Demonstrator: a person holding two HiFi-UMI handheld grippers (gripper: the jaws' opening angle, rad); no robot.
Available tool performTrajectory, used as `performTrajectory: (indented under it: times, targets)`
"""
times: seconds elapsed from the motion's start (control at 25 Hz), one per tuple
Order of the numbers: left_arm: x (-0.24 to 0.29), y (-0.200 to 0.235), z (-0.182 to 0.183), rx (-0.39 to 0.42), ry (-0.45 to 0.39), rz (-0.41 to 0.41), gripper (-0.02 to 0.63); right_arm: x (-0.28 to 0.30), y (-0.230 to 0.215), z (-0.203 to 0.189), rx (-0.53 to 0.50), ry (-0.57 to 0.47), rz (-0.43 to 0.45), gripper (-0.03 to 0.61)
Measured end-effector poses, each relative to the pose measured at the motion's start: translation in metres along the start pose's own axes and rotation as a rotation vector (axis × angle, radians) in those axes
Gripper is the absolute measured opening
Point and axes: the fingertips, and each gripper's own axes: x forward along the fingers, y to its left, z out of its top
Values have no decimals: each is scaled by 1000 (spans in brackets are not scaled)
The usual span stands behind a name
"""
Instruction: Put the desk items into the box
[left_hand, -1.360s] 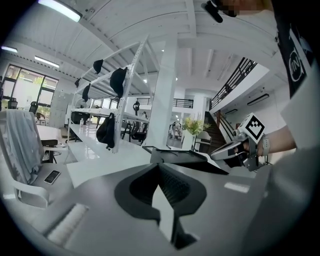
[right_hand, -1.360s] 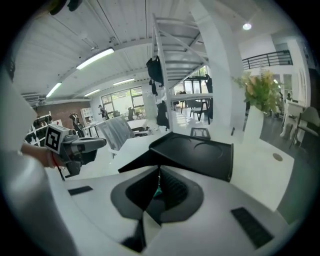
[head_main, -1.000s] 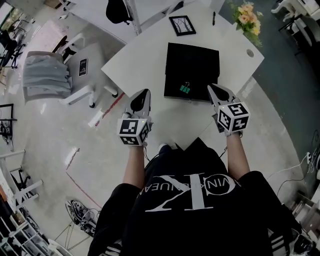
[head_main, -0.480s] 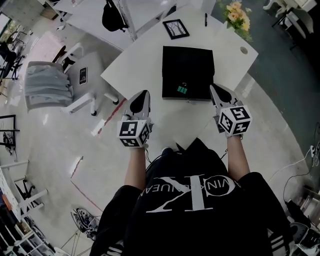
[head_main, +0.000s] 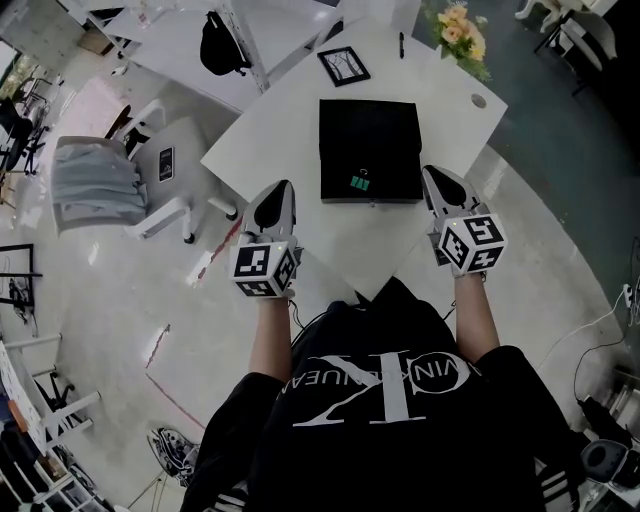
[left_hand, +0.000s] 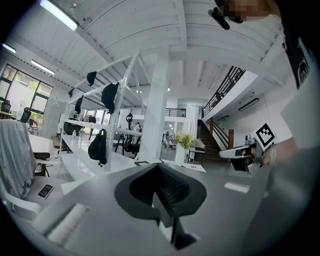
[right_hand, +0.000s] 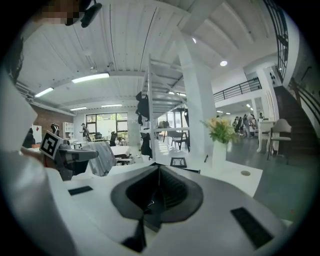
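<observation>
A black open box (head_main: 369, 150) lies on the white desk (head_main: 280, 120), with green binder clips (head_main: 360, 183) inside near its front wall. Behind it are a black picture frame (head_main: 343, 65), a pen (head_main: 402, 44) and a vase of flowers (head_main: 455, 30). My left gripper (head_main: 282, 188) hovers at the desk's front left edge, shut and holding nothing. My right gripper (head_main: 433, 176) hangs just right of the box's front corner, also shut and holding nothing. The right gripper view shows the frame (right_hand: 178, 162), the flowers (right_hand: 220, 131) and the left gripper (right_hand: 70, 156).
A chair draped with grey cloth (head_main: 95, 180) stands at the left beside a small white table with a phone (head_main: 166, 163). A black bag (head_main: 222, 42) hangs on a rack behind the desk. The desk has a cable hole (head_main: 478, 100) at its right corner.
The desk and box have slid up and away in the head view, as the person drew back slightly. Both grippers stayed shut and held about the same pose.
</observation>
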Motion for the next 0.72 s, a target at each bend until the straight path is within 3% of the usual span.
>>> performTrajectory:
  times: [0.72]
  targets:
    - [0,-4,36,33,-73,4,11,-19,-3,36,-48,-159,-34,19]
